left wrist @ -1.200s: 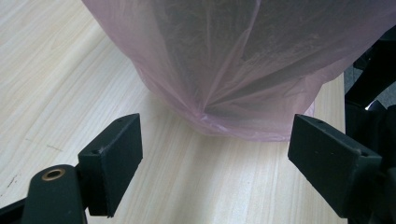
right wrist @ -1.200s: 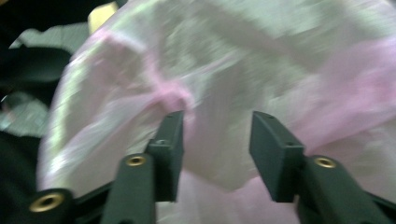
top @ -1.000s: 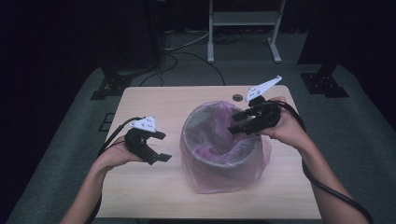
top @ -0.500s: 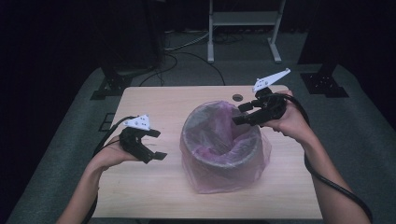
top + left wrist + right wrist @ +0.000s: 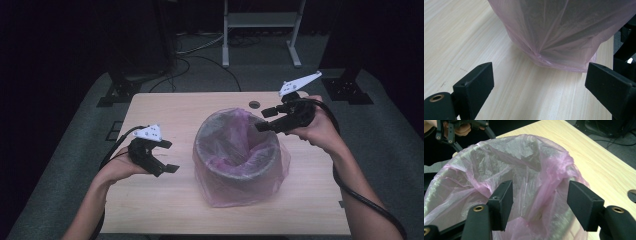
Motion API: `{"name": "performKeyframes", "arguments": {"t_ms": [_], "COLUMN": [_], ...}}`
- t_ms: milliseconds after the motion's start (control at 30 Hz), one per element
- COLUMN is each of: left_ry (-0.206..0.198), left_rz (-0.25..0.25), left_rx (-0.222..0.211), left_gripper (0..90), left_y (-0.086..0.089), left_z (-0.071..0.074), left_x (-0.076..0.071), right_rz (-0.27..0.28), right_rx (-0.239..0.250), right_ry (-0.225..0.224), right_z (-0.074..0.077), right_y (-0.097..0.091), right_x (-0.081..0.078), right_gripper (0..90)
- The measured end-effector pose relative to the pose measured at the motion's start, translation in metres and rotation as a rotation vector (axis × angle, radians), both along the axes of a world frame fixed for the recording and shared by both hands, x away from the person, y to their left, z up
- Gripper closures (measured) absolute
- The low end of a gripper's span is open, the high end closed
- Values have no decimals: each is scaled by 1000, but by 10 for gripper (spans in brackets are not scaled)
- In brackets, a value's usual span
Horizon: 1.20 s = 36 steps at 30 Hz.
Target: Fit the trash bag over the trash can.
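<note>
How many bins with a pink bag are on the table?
1. The bin stands near the middle of the table, lined with a pink bag that hangs over its outside, between the left gripper and the right gripper.

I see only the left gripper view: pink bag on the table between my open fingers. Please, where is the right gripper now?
Observer: The right gripper hovers at the bin's far right rim.
Operator: Is it holding the bag?
Observer: No, its fingers are apart, with the pink bag lining beyond them.
Operator: Is the bag fitted over the rim?
Observer: Yes, it drapes outside down to the table.
</note>
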<state>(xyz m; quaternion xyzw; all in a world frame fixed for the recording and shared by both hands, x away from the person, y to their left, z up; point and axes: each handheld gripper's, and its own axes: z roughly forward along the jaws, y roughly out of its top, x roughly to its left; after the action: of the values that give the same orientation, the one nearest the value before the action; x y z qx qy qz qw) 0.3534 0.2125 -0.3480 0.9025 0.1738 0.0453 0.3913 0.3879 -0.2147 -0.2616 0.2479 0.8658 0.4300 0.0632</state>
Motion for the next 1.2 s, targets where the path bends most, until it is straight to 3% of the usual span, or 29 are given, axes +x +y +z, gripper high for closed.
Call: {"name": "performKeyframes", "arguments": {"t_ms": [233, 700, 1200], "left_ry": [-3, 9, 32], "left_rz": [8, 3, 12], "left_rx": [6, 9, 21], "left_gripper": [72, 72, 72], "left_y": [1, -4, 1], "left_z": [0, -6, -29], "left_x": [-2, -1, -10], "right_rz": [-45, -155, -234], "right_rx": [-1, 39, 102], "right_ry": [-1, 35, 70], "right_z": [1, -15, -58], "right_y": [-21, -65, -99], "right_x": [-4, -11, -32], "right_gripper": [365, 364, 364]}}
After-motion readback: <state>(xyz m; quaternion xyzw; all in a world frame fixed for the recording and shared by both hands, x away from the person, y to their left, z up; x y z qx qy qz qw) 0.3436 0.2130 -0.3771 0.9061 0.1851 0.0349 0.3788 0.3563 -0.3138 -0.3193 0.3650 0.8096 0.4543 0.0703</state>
